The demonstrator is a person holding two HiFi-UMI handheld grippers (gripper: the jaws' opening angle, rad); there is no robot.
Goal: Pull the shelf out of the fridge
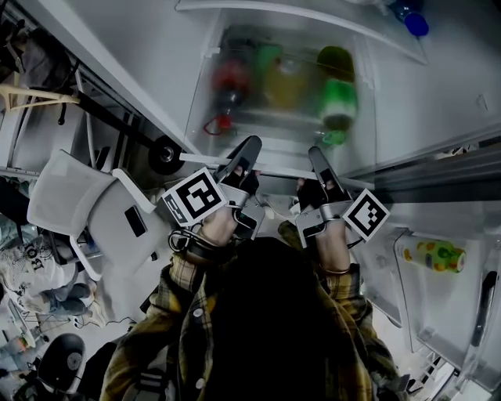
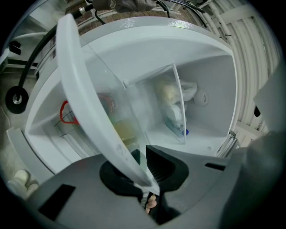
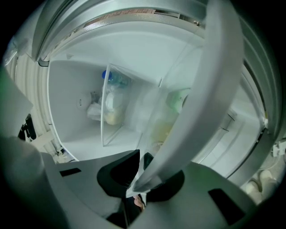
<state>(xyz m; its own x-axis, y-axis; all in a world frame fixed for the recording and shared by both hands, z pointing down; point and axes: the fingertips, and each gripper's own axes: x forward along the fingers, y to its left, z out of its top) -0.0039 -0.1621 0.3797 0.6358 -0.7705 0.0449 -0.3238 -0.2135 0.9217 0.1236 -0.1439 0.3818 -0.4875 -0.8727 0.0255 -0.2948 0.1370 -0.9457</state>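
Observation:
A clear glass fridge shelf (image 1: 235, 94) with a white front rim (image 1: 274, 167) sticks out of the open fridge, tilted. Through it I see a red item, a yellowish item and a green bottle (image 1: 338, 98). My left gripper (image 1: 244, 160) is shut on the rim's left part, my right gripper (image 1: 319, 166) on its right part. In the left gripper view the white rim (image 2: 85, 94) runs down between the dark pads (image 2: 163, 166) of my left gripper (image 2: 145, 176). The right gripper view shows the rim (image 3: 201, 98) pinched in my right gripper (image 3: 144, 176).
A blue bottle cap (image 1: 416, 23) shows on a higher shelf. The fridge door (image 1: 454, 290) stands open at right with a yellow-green bottle (image 1: 437, 254) in its rack. A white chair (image 1: 94, 204) and clutter lie on the floor at left. A clear divider (image 2: 178, 103) and bagged food sit inside.

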